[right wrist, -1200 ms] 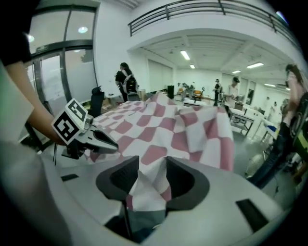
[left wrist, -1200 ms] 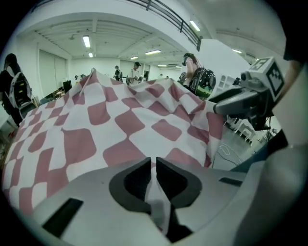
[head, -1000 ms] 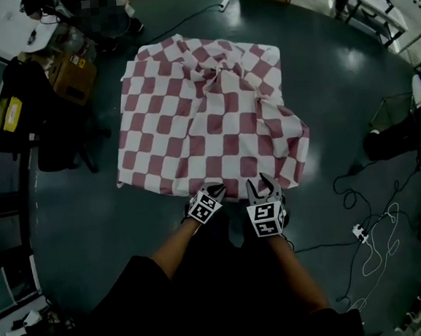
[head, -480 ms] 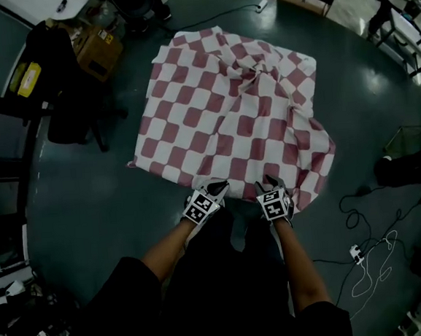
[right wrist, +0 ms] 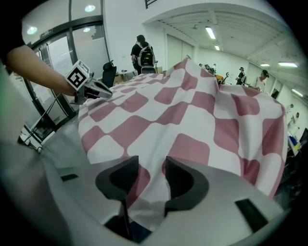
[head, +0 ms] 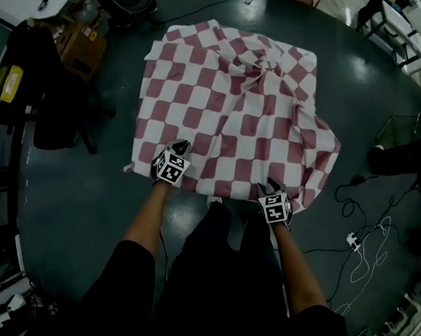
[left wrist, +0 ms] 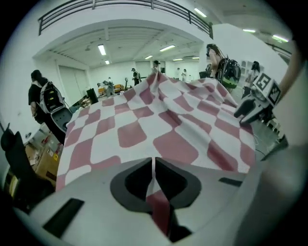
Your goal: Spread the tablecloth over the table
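The red-and-white checked tablecloth [head: 227,103] covers the table, bunched into folds at its far right. My left gripper [head: 181,145] is at the cloth's near left edge. In the left gripper view it [left wrist: 153,161] is shut on a thin fold of the tablecloth [left wrist: 144,129]. My right gripper [head: 272,186] is low at the near right corner. Its jaws [right wrist: 151,163] have just been opening and stand apart, with the tablecloth [right wrist: 192,110] lying loose between them. The table itself is hidden under the cloth.
A black chair [head: 52,119] and a cardboard box [head: 82,43] stand left of the table. Cables and a power strip [head: 352,240] lie on the dark floor at the right. More tables [head: 394,8] stand far right. People stand in the background.
My left gripper has moved left along the near edge, away from the right one, taking the hem with it. The right gripper has sunk a little at the near right corner.
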`<move>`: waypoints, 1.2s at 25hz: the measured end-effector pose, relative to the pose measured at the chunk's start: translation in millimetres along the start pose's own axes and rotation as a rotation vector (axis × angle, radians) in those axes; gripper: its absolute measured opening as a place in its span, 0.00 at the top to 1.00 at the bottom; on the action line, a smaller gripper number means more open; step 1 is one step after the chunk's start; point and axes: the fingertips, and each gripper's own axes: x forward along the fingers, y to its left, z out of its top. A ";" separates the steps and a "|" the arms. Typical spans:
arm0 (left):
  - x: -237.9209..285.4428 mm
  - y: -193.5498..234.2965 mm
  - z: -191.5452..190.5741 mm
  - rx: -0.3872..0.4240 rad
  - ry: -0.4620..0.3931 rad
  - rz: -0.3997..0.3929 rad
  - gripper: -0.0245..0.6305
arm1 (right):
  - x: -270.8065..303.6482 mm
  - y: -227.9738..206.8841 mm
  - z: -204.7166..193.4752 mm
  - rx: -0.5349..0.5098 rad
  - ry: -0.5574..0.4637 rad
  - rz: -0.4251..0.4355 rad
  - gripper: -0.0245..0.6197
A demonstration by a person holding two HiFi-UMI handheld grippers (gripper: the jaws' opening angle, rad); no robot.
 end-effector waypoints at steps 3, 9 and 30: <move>-6.5 2.1 -11.8 -0.043 -0.041 -0.050 0.91 | -5.2 0.0 -1.7 0.057 -0.010 -0.032 0.66; -28.5 -9.3 -45.9 -0.140 -0.062 -0.002 0.91 | -14.0 -7.2 -25.6 0.133 0.007 -0.088 0.64; -16.5 -26.3 -31.3 -0.084 -0.039 -0.078 0.93 | 15.1 24.6 16.7 0.089 -0.058 -0.040 0.74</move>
